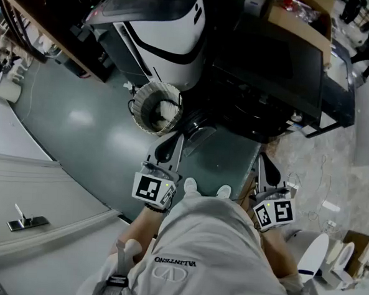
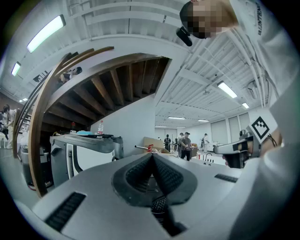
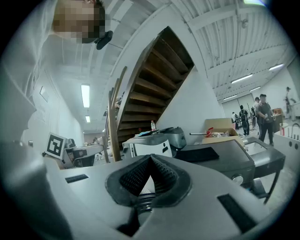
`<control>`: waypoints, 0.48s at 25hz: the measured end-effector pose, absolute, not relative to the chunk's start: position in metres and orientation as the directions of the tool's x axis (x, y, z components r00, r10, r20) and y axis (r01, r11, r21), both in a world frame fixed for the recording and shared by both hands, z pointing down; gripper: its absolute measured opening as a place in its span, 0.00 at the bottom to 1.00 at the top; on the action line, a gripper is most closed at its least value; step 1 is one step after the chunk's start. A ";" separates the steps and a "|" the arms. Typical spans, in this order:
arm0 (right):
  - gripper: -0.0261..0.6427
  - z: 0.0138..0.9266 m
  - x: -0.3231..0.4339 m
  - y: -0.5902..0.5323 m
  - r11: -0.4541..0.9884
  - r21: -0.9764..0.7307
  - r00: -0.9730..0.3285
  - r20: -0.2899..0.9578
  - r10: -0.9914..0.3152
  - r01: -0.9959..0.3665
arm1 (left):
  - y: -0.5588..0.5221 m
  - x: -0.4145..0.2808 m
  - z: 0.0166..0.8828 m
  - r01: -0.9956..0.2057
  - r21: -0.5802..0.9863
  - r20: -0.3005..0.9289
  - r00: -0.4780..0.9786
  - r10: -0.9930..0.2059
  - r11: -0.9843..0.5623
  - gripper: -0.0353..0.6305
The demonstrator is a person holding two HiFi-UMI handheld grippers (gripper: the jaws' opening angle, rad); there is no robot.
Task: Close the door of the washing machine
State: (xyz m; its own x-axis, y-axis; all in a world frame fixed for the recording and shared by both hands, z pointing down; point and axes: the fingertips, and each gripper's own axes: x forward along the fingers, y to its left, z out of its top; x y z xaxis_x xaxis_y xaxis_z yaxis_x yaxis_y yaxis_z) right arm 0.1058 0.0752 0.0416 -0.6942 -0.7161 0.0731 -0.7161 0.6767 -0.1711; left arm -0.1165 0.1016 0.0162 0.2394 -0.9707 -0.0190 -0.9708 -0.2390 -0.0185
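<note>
The washing machine [image 1: 264,61], a dark grey box with a knob on its front, stood straight ahead of us, beside a white appliance [image 1: 169,34]; whether its door was ajar we could not tell. A woven basket [image 1: 156,108] sat on the floor before them. We held the left gripper [image 1: 167,150] and right gripper [image 1: 268,169] level, both clenched on nothing, apart from the machine.
</note>
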 end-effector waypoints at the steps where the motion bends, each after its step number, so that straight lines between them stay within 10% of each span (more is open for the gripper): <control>1: 0.05 0.043 0.105 0.075 0.679 -0.171 -0.696 0.073 -0.714 -0.714 | 0.102 -0.117 0.017 -0.971 -0.018 -0.020 0.238 -0.971 -0.237 0.06; 12: 0.06 0.054 0.069 0.070 0.731 -0.189 -0.752 0.079 -0.654 -0.656 | 0.109 -0.146 0.024 -0.985 -0.024 -0.016 0.171 -0.985 -0.170 0.06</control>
